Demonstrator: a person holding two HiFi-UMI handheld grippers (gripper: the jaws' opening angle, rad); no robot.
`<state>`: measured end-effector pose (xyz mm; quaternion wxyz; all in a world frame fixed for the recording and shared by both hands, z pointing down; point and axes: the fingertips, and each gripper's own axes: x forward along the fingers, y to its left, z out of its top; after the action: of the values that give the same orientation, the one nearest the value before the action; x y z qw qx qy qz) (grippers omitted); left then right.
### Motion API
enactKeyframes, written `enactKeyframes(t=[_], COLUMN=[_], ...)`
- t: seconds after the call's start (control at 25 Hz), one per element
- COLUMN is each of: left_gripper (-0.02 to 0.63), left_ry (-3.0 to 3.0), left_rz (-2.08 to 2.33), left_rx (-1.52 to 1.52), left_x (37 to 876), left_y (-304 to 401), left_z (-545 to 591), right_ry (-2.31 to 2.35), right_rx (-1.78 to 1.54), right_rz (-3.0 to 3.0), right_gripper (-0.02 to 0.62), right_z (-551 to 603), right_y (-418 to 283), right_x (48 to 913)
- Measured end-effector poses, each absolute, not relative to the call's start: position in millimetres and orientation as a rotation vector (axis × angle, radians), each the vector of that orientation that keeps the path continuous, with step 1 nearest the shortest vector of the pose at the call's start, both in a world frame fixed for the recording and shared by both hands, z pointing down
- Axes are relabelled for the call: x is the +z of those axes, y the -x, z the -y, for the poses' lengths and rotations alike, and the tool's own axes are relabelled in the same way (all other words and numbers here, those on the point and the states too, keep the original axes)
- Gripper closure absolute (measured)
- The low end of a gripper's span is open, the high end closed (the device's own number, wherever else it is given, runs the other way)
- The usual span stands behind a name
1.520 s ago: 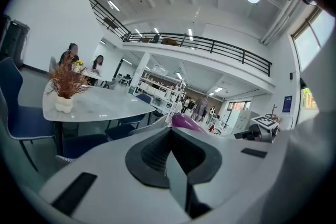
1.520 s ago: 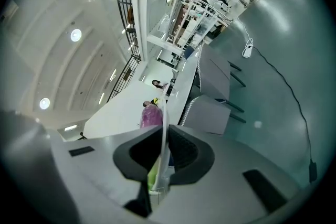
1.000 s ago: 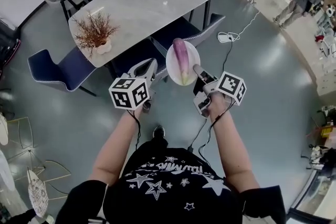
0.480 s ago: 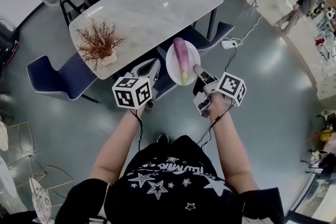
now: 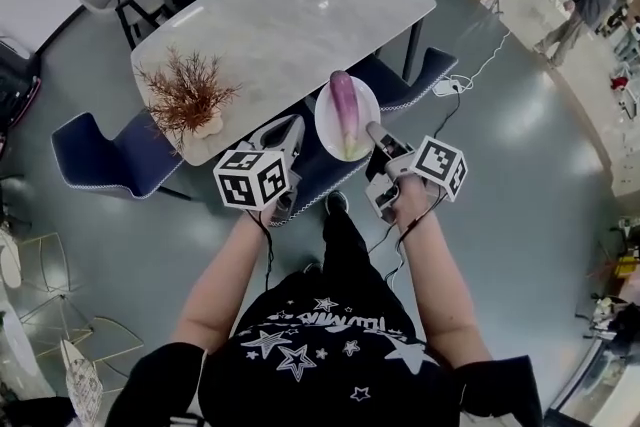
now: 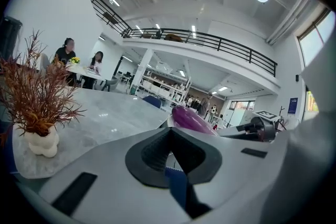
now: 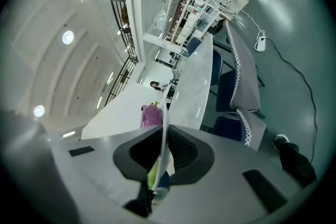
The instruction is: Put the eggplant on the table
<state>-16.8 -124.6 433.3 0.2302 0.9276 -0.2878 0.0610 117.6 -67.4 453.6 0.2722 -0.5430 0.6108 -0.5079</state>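
Right gripper (image 5: pixel 373 131) clamped on rim of plate (image 5: pixel 366 99); eggplant (image 5: pixel 344 105) lies on plate, near table (image 5: pixel 290 15) edge; left gripper (image 5: pixel 288 127) closed, empty.

- The eggplant (image 5: pixel 344 103) is laid on a plate (image 5: pixel 328 120), which is gripped at its 5 o'clock rim by the right gripper (image 5: pixel 373 131).
- The left gripper (image 5: pixel 284 131) is held at the plate's 9 o'clock, apart from it.
- The table (image 5: pixel 290 15) is seen at 12 o'clock, behind both.
- A plant (image 5: pixel 187 90) is set on the table's 7 o'clock corner.
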Motion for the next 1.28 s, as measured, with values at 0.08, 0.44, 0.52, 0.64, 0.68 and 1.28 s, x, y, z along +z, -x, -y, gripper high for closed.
enactKeyframes(t=[0.08, 0.44, 0.52, 0.64, 0.68, 1.28], left_gripper=[0.598, 0.598, 0.598, 0.598, 0.600, 0.600], left_ry=[-2.552, -2.528, -2.522, -2.507, -2.499, -2.416], left_rz=[0.804, 0.882, 0.895, 0.923, 0.934, 1.048], left_rx=[0.171, 0.182, 0.178, 0.170, 0.163, 0.181], left_x=[434.5, 432.7, 428.4, 428.0, 429.7, 451.6], left_y=[11.0, -23.3, -34.7, -42.6, -43.4, -81.1], left_z=[137.2, 228.2, 251.5, 280.3, 284.9, 395.9], right_ry=[1.454, 1.395, 1.395, 1.371, 1.363, 1.314], right_rx=[-1.376, -1.421, -1.433, -1.436, -1.436, -1.513], right_rz=[-1.646, -1.681, -1.683, -1.701, -1.713, -1.816], right_gripper=[0.568, 0.568, 0.568, 0.568, 0.568, 0.568], right_z=[82.7, 184.3, 210.6, 243.8, 249.4, 375.6], right_y=[-124.4, -161.3, -174.8, -184.7, -185.7, -231.4], right_x=[457.6, 461.2, 458.8, 455.6, 456.7, 481.3])
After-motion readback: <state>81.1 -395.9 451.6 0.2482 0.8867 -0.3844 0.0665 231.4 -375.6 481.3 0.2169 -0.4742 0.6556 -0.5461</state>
